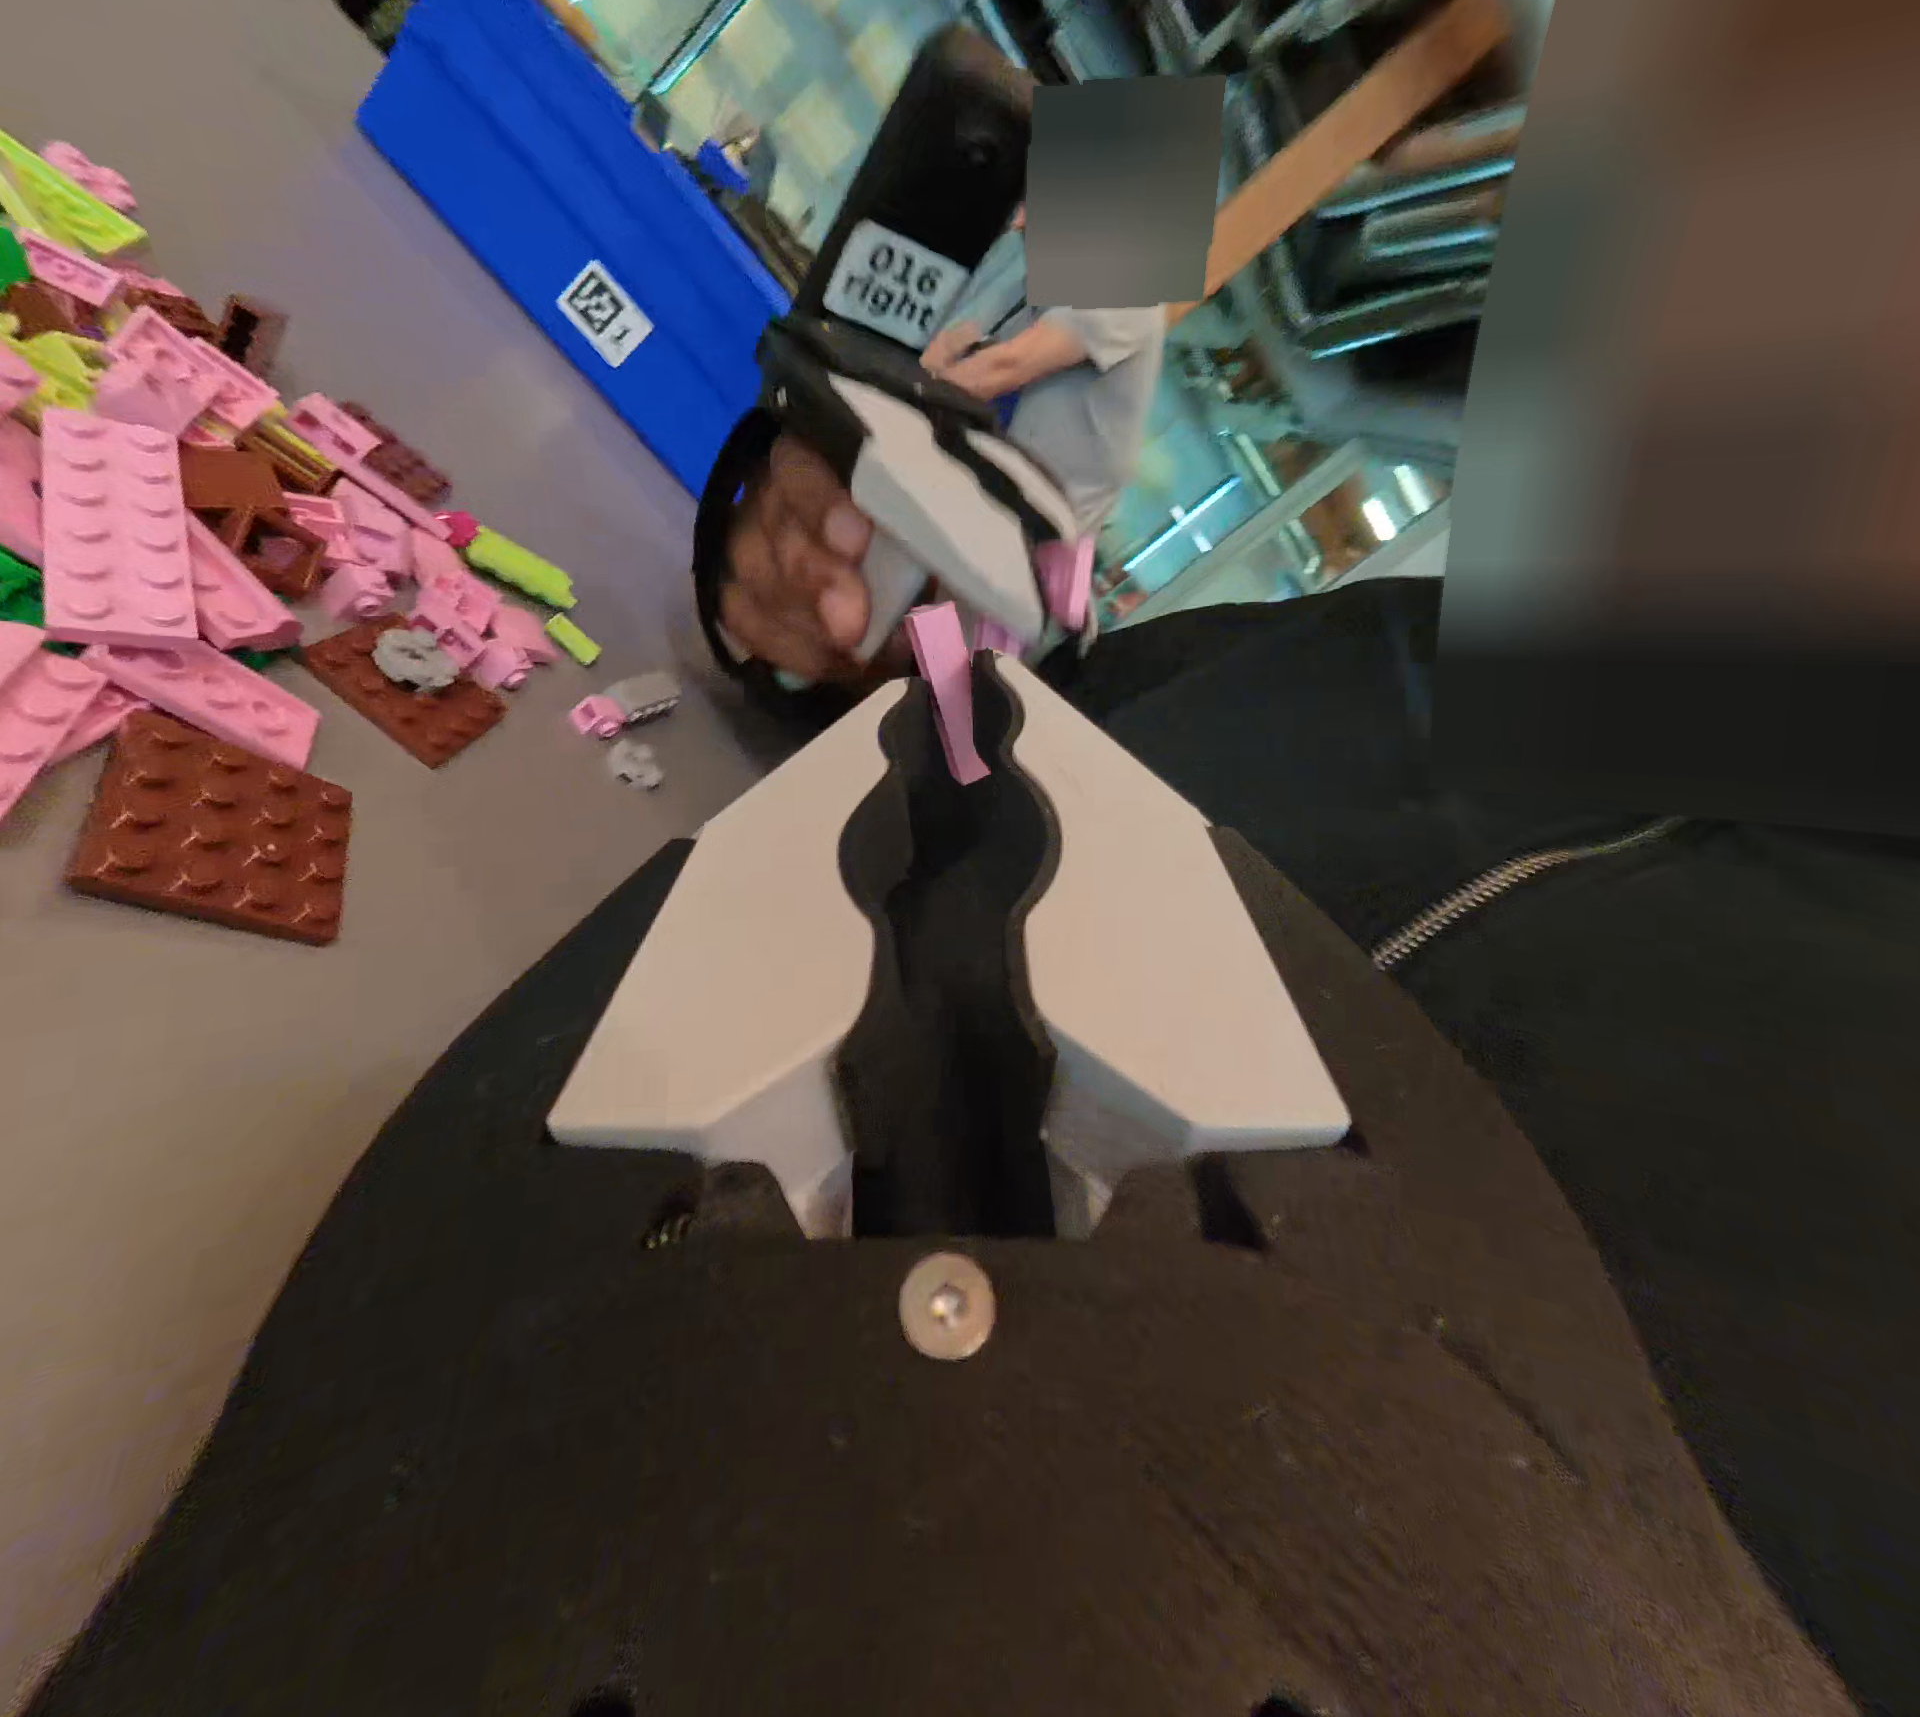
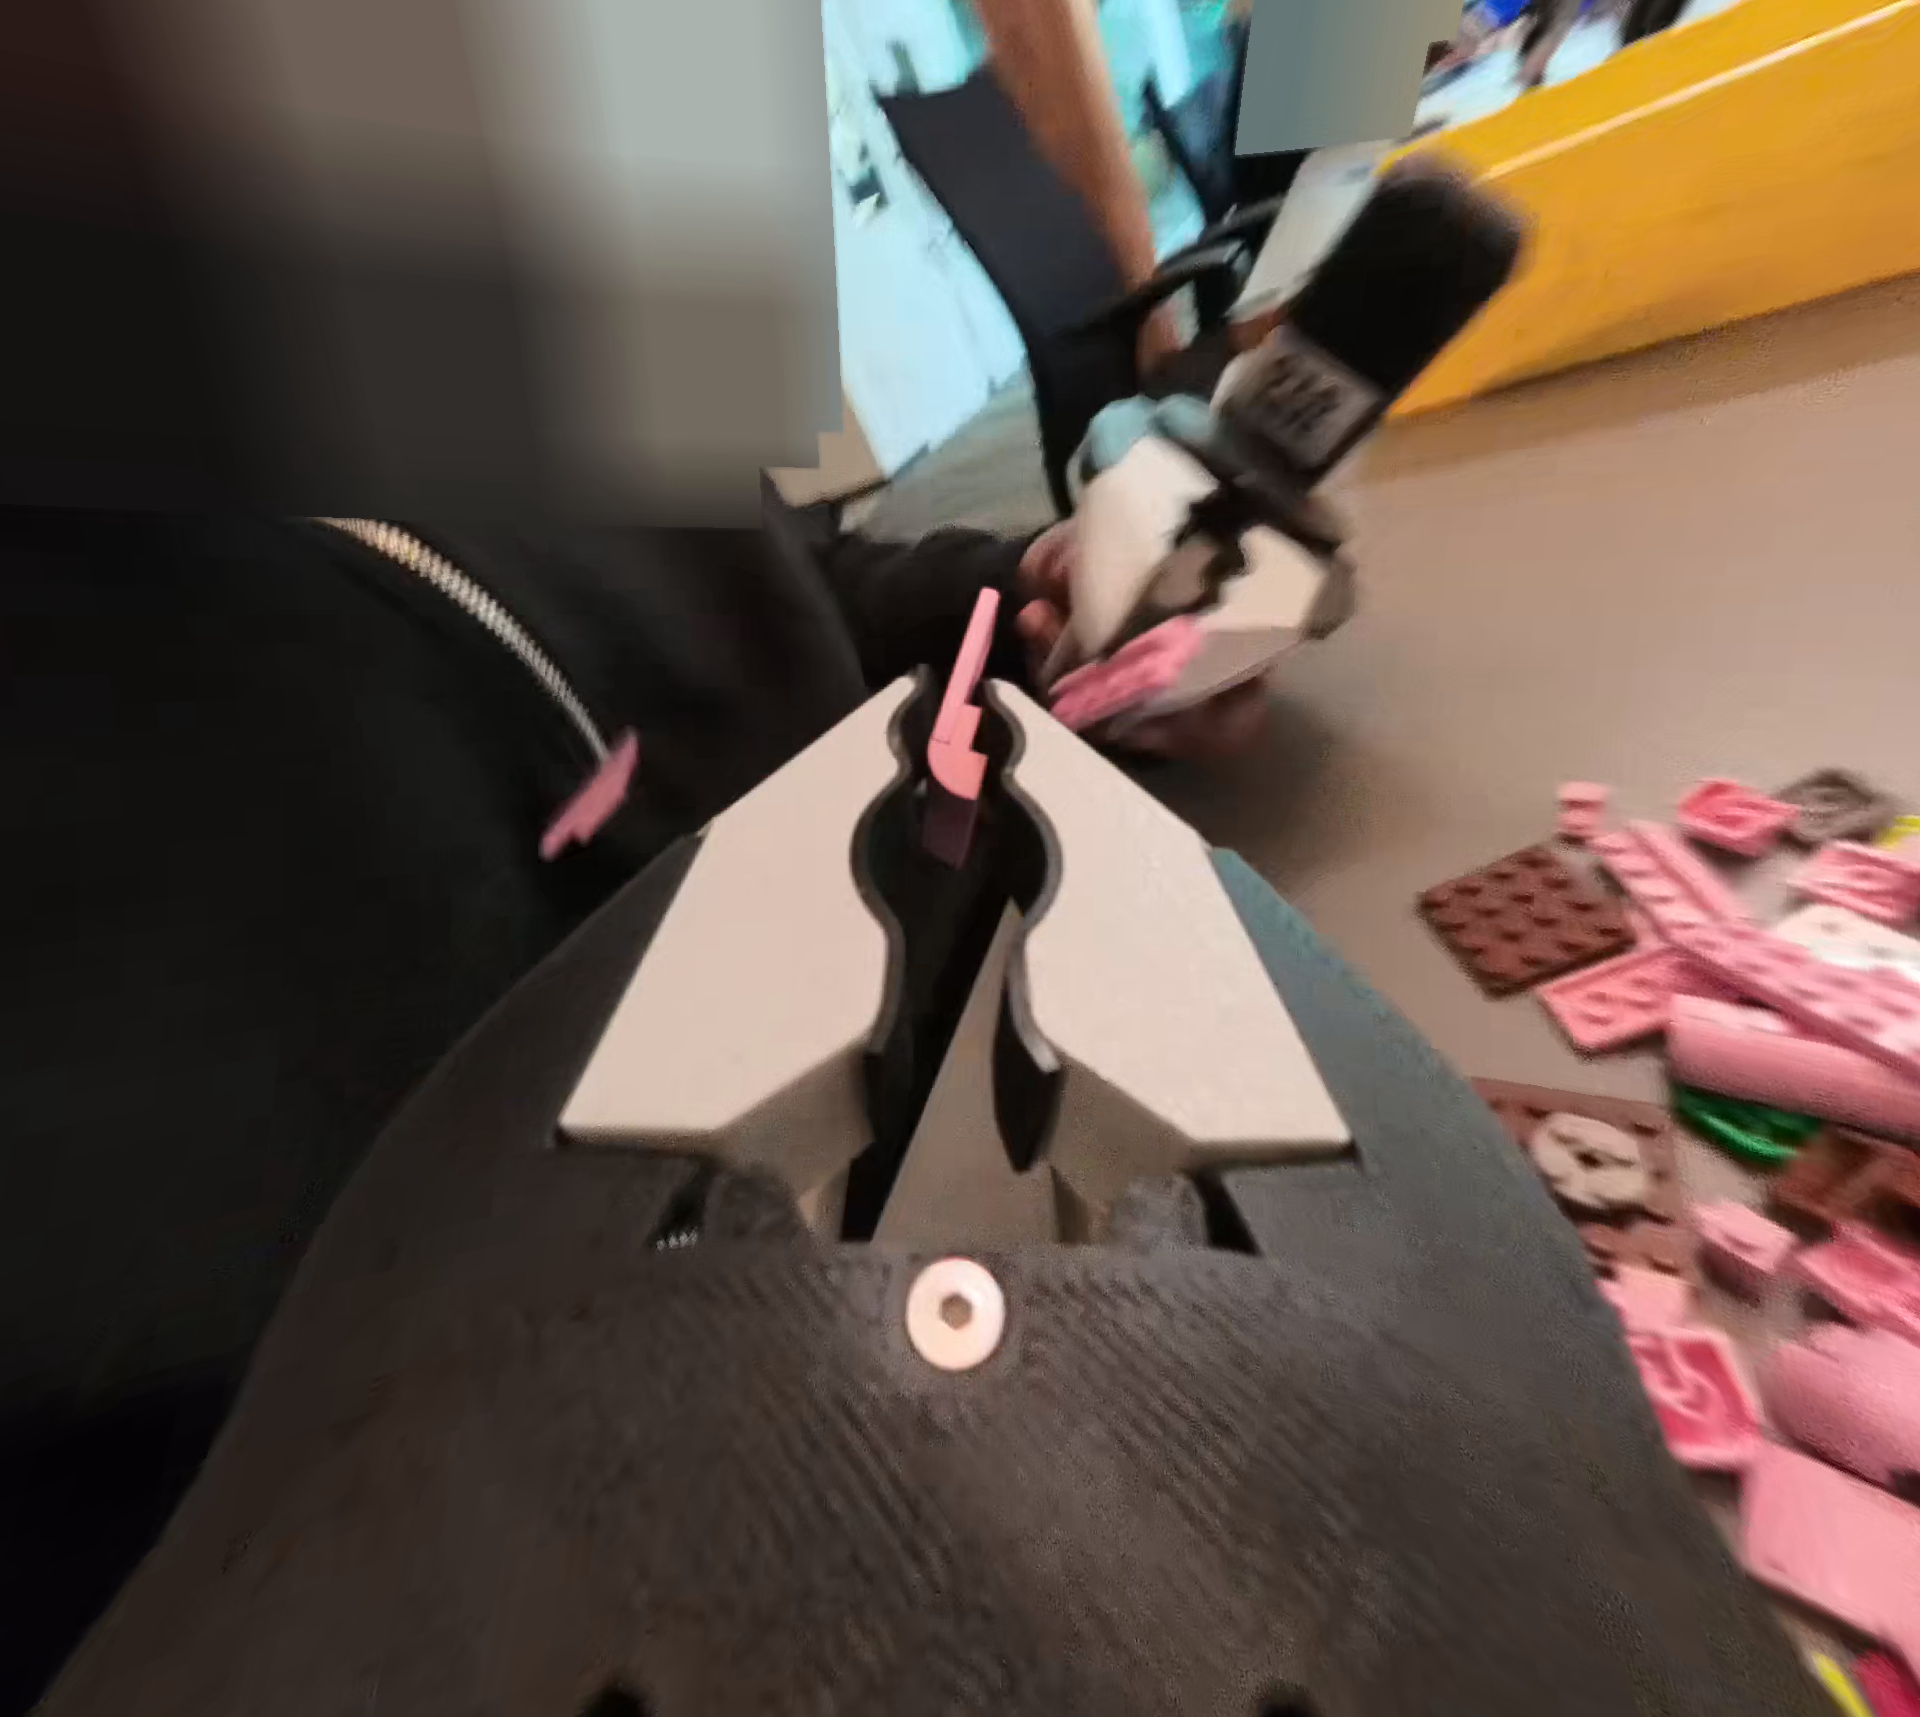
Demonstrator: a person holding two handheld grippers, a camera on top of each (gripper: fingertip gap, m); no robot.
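Note:
My left gripper [image 1: 958, 680] is shut on a thin pink plate [image 1: 948, 711] that stands on edge between its white fingertips. My right gripper [image 2: 956, 685] is shut on a small pink plate piece [image 2: 961, 732] that sticks up past its tips. Both are held above the grey table, close to a person's black zipped jacket [image 1: 1558, 1044]. In the left wrist view the right gripper [image 1: 1029, 618] is just beyond my tips, with its pink piece [image 1: 1070, 576]. In the right wrist view the left gripper [image 2: 1174, 670] is blurred, with its pink plate [image 2: 1122, 680].
A pile of pink, brown and green bricks [image 1: 156, 524] lies on the table [image 1: 260, 1148], with a brown studded plate [image 1: 208, 826] at its near edge. A blue bin [image 1: 551, 213] stands behind. A yellow bin [image 2: 1662, 213] and an office chair [image 2: 1039, 265] show in the right wrist view. A blurred pink piece [image 2: 592, 794] shows against the jacket. Both grippers' tips are close together, under 4 cm apart.

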